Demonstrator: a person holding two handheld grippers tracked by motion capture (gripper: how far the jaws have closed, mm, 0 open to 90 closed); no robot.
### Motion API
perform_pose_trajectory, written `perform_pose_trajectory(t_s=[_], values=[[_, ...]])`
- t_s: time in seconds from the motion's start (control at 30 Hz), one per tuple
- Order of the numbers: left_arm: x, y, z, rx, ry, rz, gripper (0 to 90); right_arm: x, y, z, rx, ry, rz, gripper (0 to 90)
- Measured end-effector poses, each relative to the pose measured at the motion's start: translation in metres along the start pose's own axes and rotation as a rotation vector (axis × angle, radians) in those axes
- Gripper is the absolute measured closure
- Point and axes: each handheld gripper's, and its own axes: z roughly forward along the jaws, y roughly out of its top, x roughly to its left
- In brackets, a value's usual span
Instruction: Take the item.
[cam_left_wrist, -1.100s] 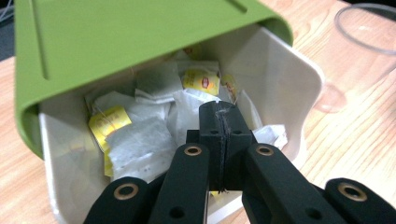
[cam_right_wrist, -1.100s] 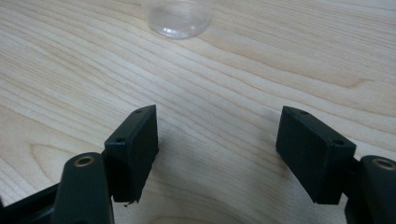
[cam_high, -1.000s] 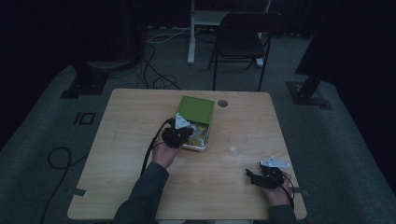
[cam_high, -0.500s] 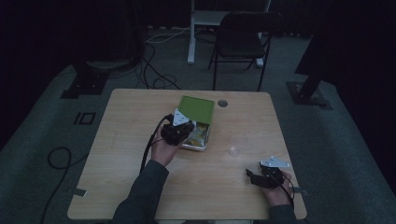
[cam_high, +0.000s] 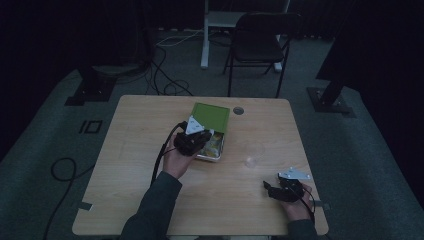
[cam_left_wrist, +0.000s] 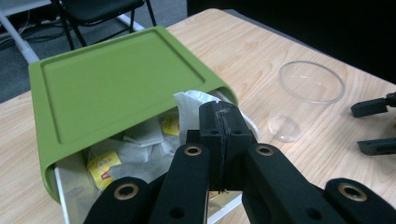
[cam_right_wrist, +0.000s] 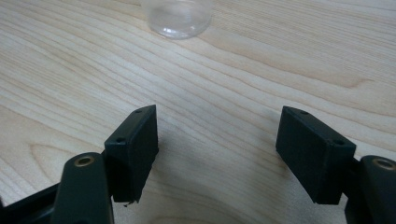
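My left gripper has its jaws pressed together, and I cannot tell if a tea bag's thin paper or string is pinched between them. It hangs over the open front of the tin. My right gripper stands wide open with nothing between its pads, low over the bare wood near the right front corner of the table.

I count one table, and one black chair behind it on the floor. On the table there is one metal tin with one green lid; the lid lies tilted over the back part of the tin and covers most of it. There is one clear plastic cup, upright and empty, just beside the tin and between the two grippers. Inside the tin I see several tea bags; I can count three yellow labels, but the lid hides the rest. One white tea bag rises right behind the closed jaws.
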Motion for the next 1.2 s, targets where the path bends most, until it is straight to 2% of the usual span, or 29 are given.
perform_pose_trajectory(t_s=[0.43, 0.57, 1.2], values=[[-0.006, 0.009, -0.011, -0.023, -0.049, 0.010, 90.0, 0.000, 0.000, 0.000, -0.001, 0.000, 0.001, 29.3], [-0.008, 0.011, -0.016, -0.040, -0.089, 0.001, 90.0, 0.000, 0.000, 0.000, -0.001, 0.000, 0.000, 29.3], [-0.025, 0.022, -0.024, -0.061, -0.180, 0.020, 90.0, 0.000, 0.000, 0.000, -0.001, 0.000, 0.000, 29.3]])
